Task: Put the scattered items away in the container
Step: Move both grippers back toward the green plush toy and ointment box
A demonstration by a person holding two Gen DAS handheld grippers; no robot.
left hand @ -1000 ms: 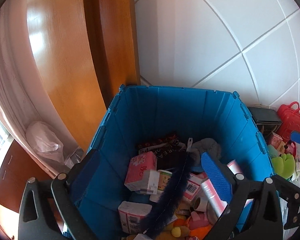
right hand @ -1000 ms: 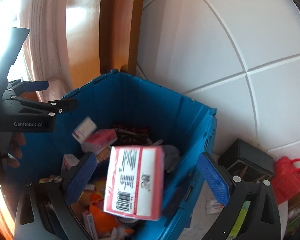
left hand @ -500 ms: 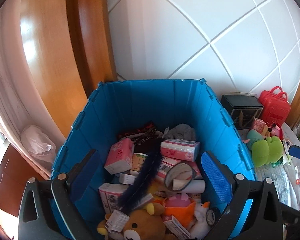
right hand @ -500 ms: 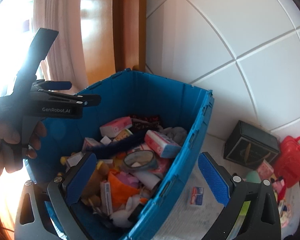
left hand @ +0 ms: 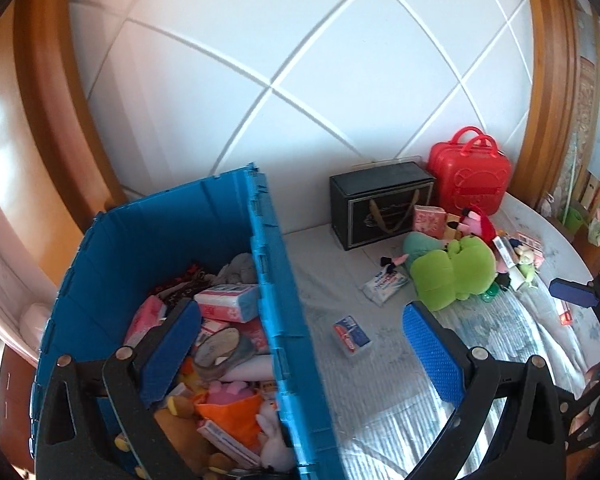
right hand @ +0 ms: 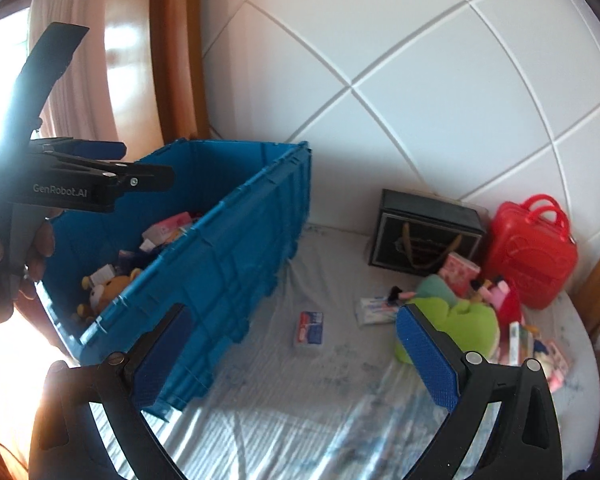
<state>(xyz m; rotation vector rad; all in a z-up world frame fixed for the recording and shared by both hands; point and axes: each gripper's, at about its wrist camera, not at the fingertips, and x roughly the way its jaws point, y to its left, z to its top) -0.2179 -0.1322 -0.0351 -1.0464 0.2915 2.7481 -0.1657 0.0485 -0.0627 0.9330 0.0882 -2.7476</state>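
Note:
The blue crate (left hand: 274, 280) holds tissue packs, plush toys and small boxes. My left gripper (left hand: 300, 320) hangs open and empty over the crate's right wall. My right gripper (right hand: 292, 320) is open and empty too, above the bed sheet just right of the crate (right hand: 228, 248). On the sheet lie a small red-white-blue box (right hand: 310, 330) (left hand: 352, 336), a tissue pack (right hand: 374, 308) (left hand: 384, 284), a green plush (right hand: 460, 320) (left hand: 452, 272) and a pink box (right hand: 458, 272). A hand (right hand: 4, 264) holds the left gripper (right hand: 100, 176) over the crate.
A black gift box (left hand: 380, 204) and a red toy suitcase (left hand: 470, 178) stand against the white padded wall behind the toys. More small toys and packets (left hand: 516, 256) lie to the right. A wooden frame (right hand: 172, 60) and a curtain stand left of the crate.
A pink tissue pack dropped from my open right gripper into the crate. Both grippers then swung right, from over the crate toward the items on the sheet.

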